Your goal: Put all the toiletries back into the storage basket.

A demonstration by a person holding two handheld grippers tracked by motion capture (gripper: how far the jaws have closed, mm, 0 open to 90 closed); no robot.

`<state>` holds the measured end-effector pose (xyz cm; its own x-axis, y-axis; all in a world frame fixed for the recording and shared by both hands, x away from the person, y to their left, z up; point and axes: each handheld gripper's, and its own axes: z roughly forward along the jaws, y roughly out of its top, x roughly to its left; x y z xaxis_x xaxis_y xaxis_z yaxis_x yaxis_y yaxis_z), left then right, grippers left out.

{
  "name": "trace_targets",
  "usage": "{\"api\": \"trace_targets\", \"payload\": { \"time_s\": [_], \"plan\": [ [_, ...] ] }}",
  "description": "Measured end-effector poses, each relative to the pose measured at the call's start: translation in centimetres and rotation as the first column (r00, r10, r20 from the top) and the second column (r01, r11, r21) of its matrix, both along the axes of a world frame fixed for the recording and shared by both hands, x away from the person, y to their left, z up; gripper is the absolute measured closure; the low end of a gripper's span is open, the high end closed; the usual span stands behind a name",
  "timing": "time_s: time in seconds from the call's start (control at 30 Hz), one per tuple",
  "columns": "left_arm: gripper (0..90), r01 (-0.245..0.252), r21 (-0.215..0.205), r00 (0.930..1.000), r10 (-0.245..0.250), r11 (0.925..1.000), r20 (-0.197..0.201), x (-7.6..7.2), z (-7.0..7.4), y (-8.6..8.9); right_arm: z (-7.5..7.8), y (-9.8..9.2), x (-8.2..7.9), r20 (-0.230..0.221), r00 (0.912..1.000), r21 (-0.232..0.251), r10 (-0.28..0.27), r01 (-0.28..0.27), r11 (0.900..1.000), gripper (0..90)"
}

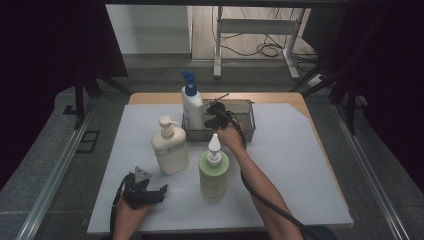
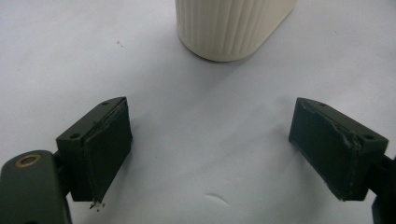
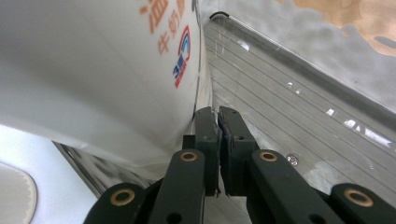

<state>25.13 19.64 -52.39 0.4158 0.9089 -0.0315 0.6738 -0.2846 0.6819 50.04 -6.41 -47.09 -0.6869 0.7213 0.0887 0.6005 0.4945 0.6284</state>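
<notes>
A white bottle with a blue cap [image 1: 192, 102] stands upright in the left end of a metal basket [image 1: 246, 121] at the back of the table. My right gripper [image 1: 216, 116] is at the basket's front, just right of that bottle. In the right gripper view its jaws [image 3: 217, 112] are shut with nothing between them, low against the white bottle's printed side [image 3: 93, 70] and over the basket's floor [image 3: 289, 102]. My left gripper [image 1: 147, 186] rests near the front left of the mat, open and holding nothing [image 2: 210, 135], facing the ribbed base of a cream pump bottle [image 2: 231, 25].
The cream pump bottle [image 1: 170, 149] stands left of centre and a green pump bottle [image 1: 214, 175] stands in front of the right forearm. A white mat [image 1: 295, 170] covers the wooden table. Dark curtains and metal rails flank the table.
</notes>
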Motion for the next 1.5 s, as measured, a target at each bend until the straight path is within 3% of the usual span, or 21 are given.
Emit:
{"api": "trace_targets", "payload": {
  "time_s": [0.63, 0.93, 1.07, 1.2, 1.5],
  "plan": [
    [12.9, 0.000, 0.001, 1.0000, 0.000, 1.0000, 0.000, 0.0, 0.0, 0.0, 1.1, -0.6, -0.7, 0.001, 0.9986, -0.001, 0.053, -0.053, 0.999, 87.4],
    [12.9, 0.000, 0.001, 1.0000, 0.000, 1.0000, 0.000, 0.0, 0.0, 0.0, 1.3, 0.6, -1.0, -0.002, 0.9961, 0.035, 0.089, -0.088, 0.995, 86.9],
    [12.9, 0.000, 0.001, 1.0000, 0.000, 1.0000, 0.000, 0.0, 0.0, 0.0, 1.3, 1.5, -1.5, 0.022, 0.9952, -0.013, 0.095, -0.095, 0.995, 87.2],
    [12.9, 0.000, 0.001, 1.0000, 0.000, 1.0000, 0.000, 0.0, 0.0, 0.0, 1.1, 0.9, -1.1, -0.001, 0.9962, 0.043, 0.087, -0.087, 0.995, 86.9],
    [12.9, 0.000, 0.001, 1.0000, 0.000, 1.0000, -0.001, 0.0, 0.0, 0.0, 1.2, 1.2, -1.3, 0.011, 0.9963, 0.035, 0.085, -0.085, 0.996, 88.4]
  ]
}}
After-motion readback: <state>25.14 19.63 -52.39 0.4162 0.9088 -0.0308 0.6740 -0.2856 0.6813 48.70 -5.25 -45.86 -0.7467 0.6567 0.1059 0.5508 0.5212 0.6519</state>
